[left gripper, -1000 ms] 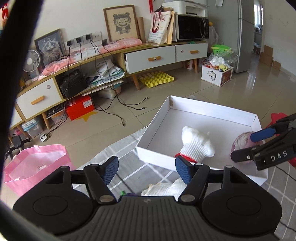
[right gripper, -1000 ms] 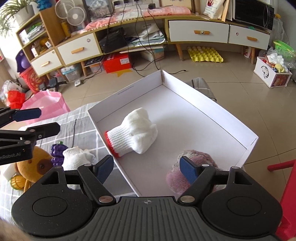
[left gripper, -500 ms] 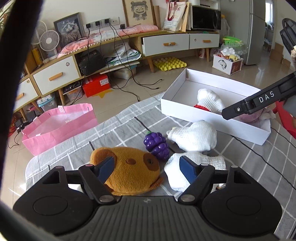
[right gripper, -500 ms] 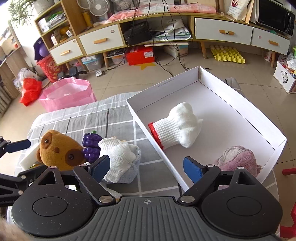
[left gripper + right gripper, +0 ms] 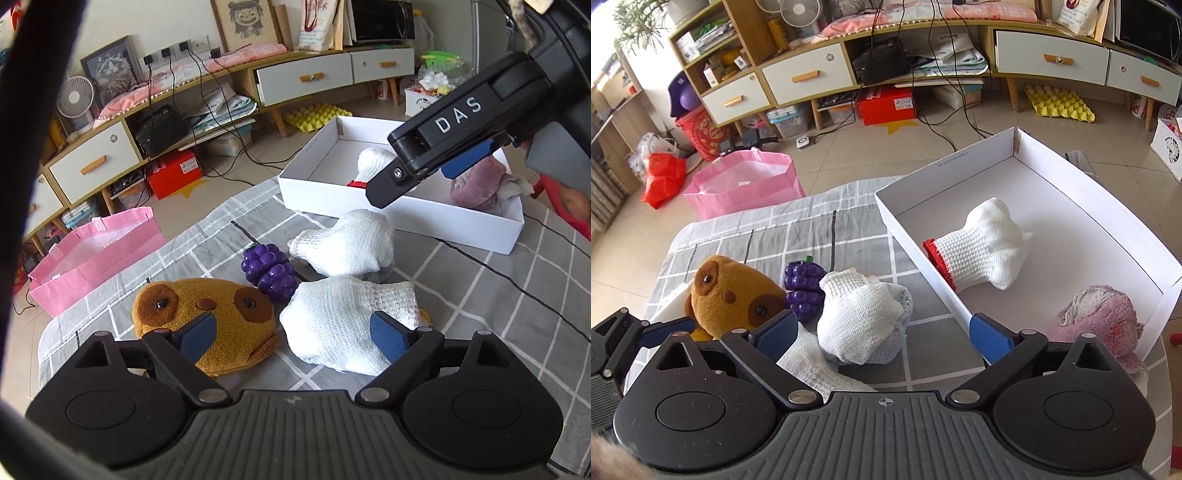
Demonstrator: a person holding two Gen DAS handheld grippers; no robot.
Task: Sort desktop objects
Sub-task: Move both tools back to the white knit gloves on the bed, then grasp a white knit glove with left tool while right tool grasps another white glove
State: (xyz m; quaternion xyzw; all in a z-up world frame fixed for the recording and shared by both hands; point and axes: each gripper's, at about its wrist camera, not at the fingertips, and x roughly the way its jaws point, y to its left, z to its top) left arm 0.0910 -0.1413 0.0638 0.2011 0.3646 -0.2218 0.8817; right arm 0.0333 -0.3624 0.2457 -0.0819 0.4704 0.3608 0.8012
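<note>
A white box (image 5: 1067,173) on the grey checked cloth holds a white glove with a red cuff (image 5: 982,254) and a pink fluffy cloth (image 5: 1097,317). Outside it lie two white gloves (image 5: 343,243) (image 5: 347,325), a purple toy grape bunch (image 5: 267,267) and a brown plush animal (image 5: 207,314). My left gripper (image 5: 293,332) is open and empty, low over the plush and the near glove. My right gripper (image 5: 882,332) is open and empty above the glove (image 5: 860,317) beside the box; it shows in the left wrist view (image 5: 443,162).
A pink bag (image 5: 746,184) stands on the floor past the table's far edge. Behind it are a low cabinet with drawers (image 5: 809,77), cables, a red box (image 5: 886,105) and yellow egg trays (image 5: 1058,105).
Both grippers have drawn back from the box toward the near left. The plush, grapes and loose gloves have come into view under them. Both stay open and empty.
</note>
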